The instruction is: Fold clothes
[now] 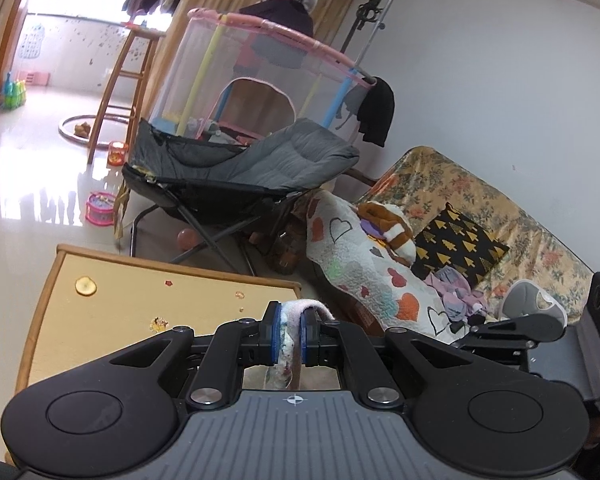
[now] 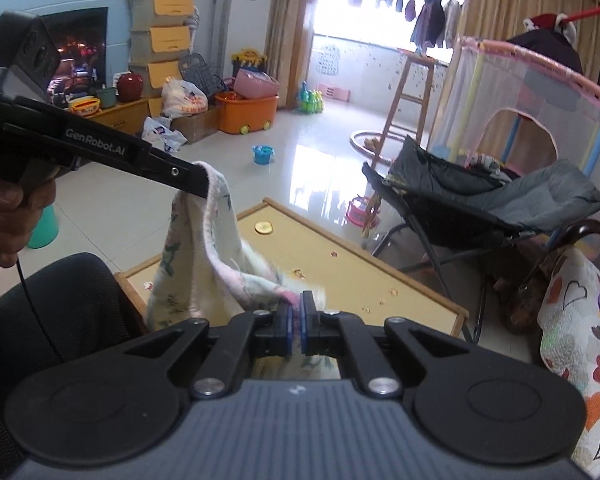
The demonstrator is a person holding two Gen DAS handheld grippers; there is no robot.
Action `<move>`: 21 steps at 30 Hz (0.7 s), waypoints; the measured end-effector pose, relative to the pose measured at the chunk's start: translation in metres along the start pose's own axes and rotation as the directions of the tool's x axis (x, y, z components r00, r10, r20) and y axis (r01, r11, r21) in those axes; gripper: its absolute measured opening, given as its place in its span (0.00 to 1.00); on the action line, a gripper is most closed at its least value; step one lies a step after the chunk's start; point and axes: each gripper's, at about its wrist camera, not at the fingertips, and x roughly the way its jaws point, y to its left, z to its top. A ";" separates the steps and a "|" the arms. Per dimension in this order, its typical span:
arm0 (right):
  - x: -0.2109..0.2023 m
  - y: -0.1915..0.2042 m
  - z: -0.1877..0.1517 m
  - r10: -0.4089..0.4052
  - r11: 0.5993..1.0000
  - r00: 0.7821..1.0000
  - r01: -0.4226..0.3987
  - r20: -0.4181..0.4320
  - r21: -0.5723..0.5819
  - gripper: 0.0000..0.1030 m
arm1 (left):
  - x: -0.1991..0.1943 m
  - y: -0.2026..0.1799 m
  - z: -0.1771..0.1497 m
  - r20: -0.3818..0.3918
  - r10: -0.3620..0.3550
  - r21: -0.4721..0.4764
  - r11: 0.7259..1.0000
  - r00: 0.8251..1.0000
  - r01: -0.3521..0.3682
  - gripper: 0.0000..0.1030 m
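White floral cotton garment with pink edging [image 2: 204, 264] hangs in the air between both tongs, above the tan wood-framed bench [image 2: 340, 276]. Left tongs [image 1: 290, 330] are clamped on a bunched edge of this garment, the blue pads [image 1: 275, 332] pressing it from both sides. Right tongs [image 2: 296, 326] are closed on another edge of it, lower than the left tongs, which appear at upper left held by a hand [image 2: 8, 216]. Cloth sags between the two grip points.

My left gripper [image 2: 198, 184] is black with white "GenRobot.AI" lettering and a thin black cable; my right gripper [image 2: 296, 320] has blue pads, silver screws, grey ribbed body.
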 end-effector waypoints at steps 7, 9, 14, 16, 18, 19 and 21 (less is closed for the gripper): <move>-0.036 0.006 0.003 0.033 0.999 0.999 -0.032 0.040 -0.037 0.04 | -0.039 -0.018 -0.001 0.031 -0.014 0.017 1.000 0.999 0.013 0.09; -0.048 0.008 0.005 0.040 0.998 0.998 -0.037 0.057 -0.045 0.04 | -0.052 -0.024 -0.001 0.046 -0.019 0.025 1.000 0.999 0.018 0.09; -0.080 0.013 0.013 0.049 0.997 0.989 -0.040 0.141 -0.061 0.04 | -0.083 -0.038 0.002 0.087 -0.032 0.042 0.999 0.996 0.028 0.09; -0.091 0.014 0.019 0.054 0.997 0.982 -0.043 0.180 -0.065 0.04 | -0.094 -0.043 0.006 0.103 -0.038 0.048 0.998 0.994 0.033 0.09; -0.100 0.013 0.026 0.066 0.997 0.975 -0.053 0.214 -0.063 0.04 | -0.106 -0.048 0.011 0.124 -0.046 0.049 0.998 0.991 0.040 0.09; -0.103 0.012 0.030 0.073 0.996 0.971 -0.061 0.229 -0.060 0.04 | -0.110 -0.050 0.014 0.133 -0.051 0.046 0.998 0.990 0.045 0.09; -0.106 0.010 0.037 0.089 0.995 0.964 -0.077 0.251 -0.056 0.04 | -0.120 -0.056 0.020 0.160 -0.063 0.049 0.997 0.985 0.056 0.09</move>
